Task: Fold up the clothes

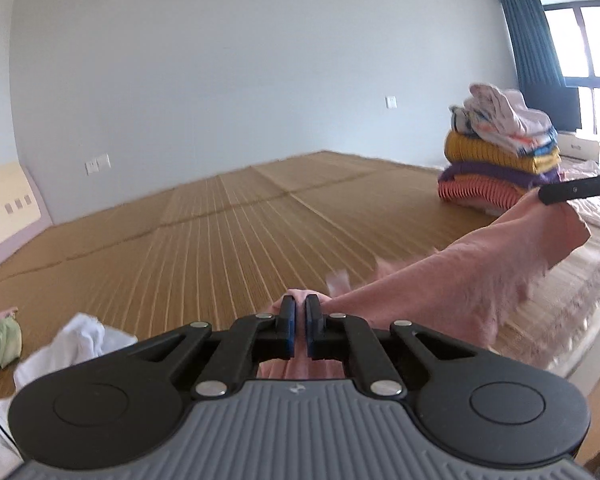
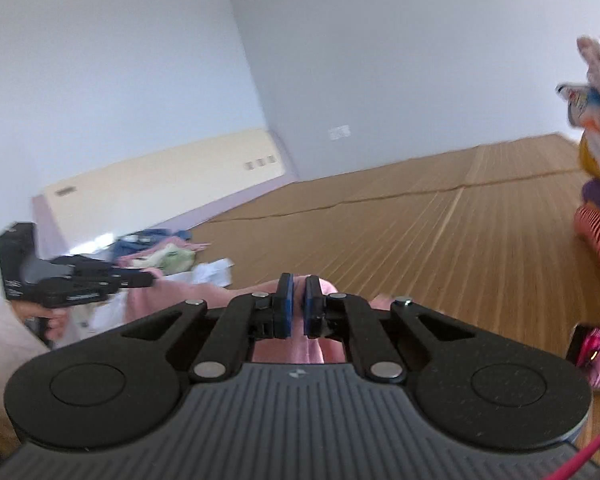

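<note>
Across the lower right of the left wrist view, a pink garment [image 1: 480, 276] is stretching in the air above the woven mat [image 1: 220, 232] between both grippers. Left gripper [image 1: 299, 312] is pinching one end, jaws nearly closed; right gripper [image 2: 299, 300] is clamping the other. Folded clothes stack [image 1: 500, 152] is sitting at right.

- A home bedroom: a bed with a woven bamboo mat [image 1: 260, 216] and padded headboard [image 2: 172, 176]
- Blue curtain [image 1: 528, 28] beside a window [image 1: 592, 40]
- Stack of folded clothes [image 1: 500, 152], loose laundry [image 2: 160, 252]
</note>
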A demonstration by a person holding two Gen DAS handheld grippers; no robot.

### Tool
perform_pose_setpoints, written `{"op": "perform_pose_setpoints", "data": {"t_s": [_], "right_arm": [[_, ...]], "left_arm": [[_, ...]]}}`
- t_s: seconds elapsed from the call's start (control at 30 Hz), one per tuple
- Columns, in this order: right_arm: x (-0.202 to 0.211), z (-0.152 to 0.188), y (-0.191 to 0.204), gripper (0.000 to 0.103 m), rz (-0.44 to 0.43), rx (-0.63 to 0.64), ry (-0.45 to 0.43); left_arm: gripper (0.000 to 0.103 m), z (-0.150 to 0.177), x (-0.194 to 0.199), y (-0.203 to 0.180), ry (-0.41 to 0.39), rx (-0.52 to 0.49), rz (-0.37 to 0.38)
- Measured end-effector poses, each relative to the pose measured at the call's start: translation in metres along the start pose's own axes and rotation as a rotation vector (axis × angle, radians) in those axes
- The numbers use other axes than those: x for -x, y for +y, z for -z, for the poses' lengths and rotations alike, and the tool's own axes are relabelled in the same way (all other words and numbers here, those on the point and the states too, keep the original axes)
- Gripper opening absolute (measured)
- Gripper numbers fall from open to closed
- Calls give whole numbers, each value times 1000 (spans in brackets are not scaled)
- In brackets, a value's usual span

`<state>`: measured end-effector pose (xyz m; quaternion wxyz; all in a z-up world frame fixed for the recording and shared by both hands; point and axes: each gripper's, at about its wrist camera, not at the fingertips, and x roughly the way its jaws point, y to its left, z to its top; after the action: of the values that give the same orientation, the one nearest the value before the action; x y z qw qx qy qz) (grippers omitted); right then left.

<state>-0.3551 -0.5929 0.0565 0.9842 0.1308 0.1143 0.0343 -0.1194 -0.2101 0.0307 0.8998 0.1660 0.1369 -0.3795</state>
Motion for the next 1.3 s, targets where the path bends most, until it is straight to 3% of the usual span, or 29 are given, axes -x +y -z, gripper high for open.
{"op": "perform_pose_setpoints", "data": {"t_s": [0.13, 0.23, 0.37, 0.5, 0.73, 0.77, 0.8, 0.9, 0.93, 1.17, 1.3], "right_arm": [[-63, 13, 0, 7, 175, 104, 123], [-104, 25, 1, 7, 247, 167, 230], [-138, 39, 0, 7, 309, 234, 323], [-157, 54, -8, 7, 317, 245, 387], [-153, 66, -23, 7, 284, 138, 354], [-151, 65, -27, 7, 274, 107, 335], [-146, 63, -29, 9, 267, 84, 312], [-131, 60, -35, 24, 252, 40, 258], [-126, 59, -36, 30, 252, 40, 247], [-85, 61, -34, 39, 265, 94, 200], [-69, 65, -30, 45, 249, 108, 202]], "left_arm": [[5, -1, -46, -1, 78, -24, -32], [5, 12, -90, -1, 169, -42, -46], [6, 31, -138, -1, 266, -105, -51], [7, 48, -162, 2, 301, -124, -31], [11, 55, -161, 5, 287, -132, -29], [21, 55, -159, 7, 283, -125, -35], [38, 54, -155, 10, 277, -119, -51], [59, 51, -134, 18, 248, -113, -102], [60, 50, -126, 23, 239, -103, -101], [77, 50, -73, 37, 186, -52, -63], [79, 55, -58, 41, 162, -4, -77]]}}
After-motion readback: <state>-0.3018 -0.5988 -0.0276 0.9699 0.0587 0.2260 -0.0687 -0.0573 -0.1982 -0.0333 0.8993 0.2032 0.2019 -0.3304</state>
